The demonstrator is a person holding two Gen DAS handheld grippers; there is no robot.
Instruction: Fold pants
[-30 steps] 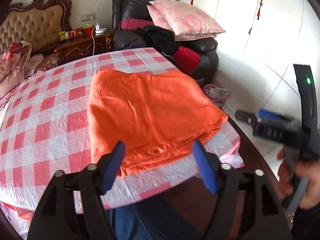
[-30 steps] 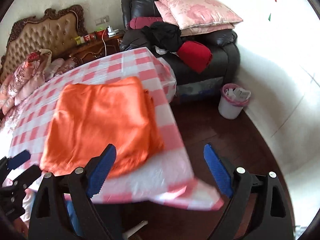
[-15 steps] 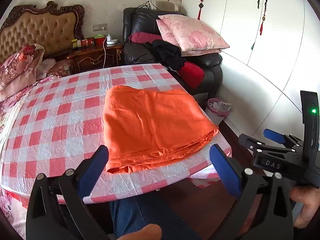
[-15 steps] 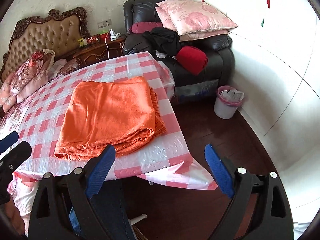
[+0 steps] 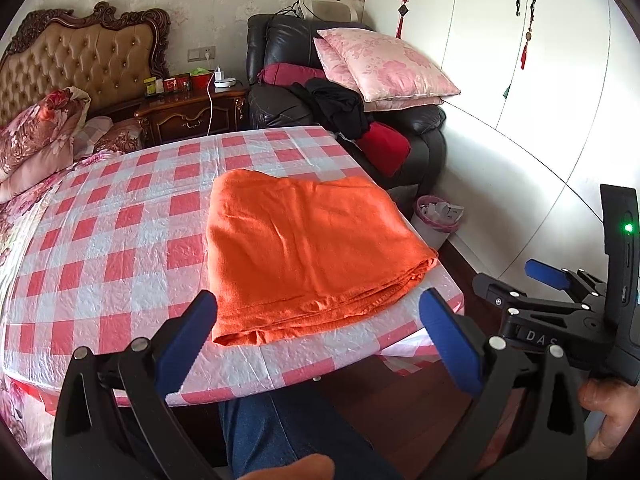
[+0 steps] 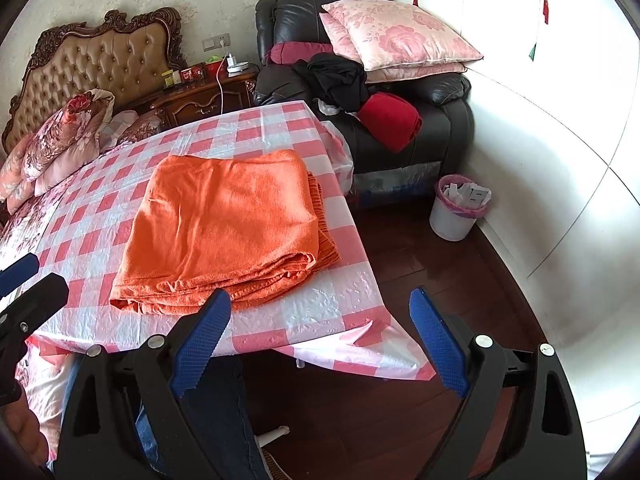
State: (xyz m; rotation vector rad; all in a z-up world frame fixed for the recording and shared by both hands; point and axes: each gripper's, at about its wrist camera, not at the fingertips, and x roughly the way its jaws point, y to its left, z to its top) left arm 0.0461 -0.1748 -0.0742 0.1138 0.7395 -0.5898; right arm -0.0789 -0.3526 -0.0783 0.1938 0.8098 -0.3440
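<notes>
pants (image 5: 308, 252) folded near table edge (image 6: 360, 344); left claw (image 5: 320, 336), right claw (image 6: 320, 336) both spread, empty.

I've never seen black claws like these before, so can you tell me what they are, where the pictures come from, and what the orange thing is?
They are two hand-held grabbers, not a robot. A person holds one in each hand, and each carries a small camera looking out along its two blue-padded fingers. One picture comes from the left gripper, the other from the right gripper. In the left picture you can also see the right one off to the side, with the person's hand around its handle. On the table's red-and-white checked tablecloth lie the orange pants, folded into a neat stack near the edge. Nothing is held: the left jaws have just been opening with nothing between them, and the right jaws stand wide too.
</notes>
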